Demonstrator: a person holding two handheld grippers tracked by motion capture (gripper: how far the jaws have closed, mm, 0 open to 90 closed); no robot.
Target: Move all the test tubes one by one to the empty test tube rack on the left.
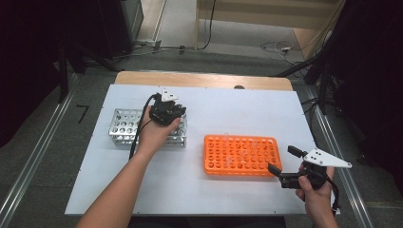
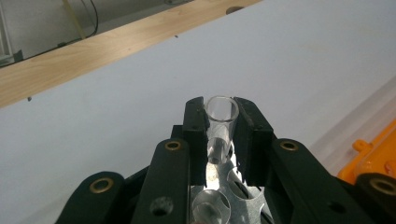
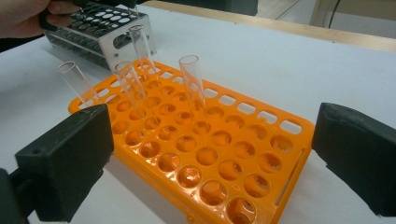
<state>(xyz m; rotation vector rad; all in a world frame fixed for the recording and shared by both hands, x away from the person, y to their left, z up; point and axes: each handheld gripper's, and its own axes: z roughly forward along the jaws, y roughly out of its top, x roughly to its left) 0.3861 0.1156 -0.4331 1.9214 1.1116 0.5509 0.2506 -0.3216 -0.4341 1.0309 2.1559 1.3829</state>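
Evidently clear, open-mouthed glass tube (image 2: 221,122).

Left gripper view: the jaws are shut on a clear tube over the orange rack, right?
Not quite. The left gripper is shut on the clear tube, but it is over the metal rack, not the orange rack. The high view shows that hand above the metal rack; the left gripper view shows metal holes below the tube.
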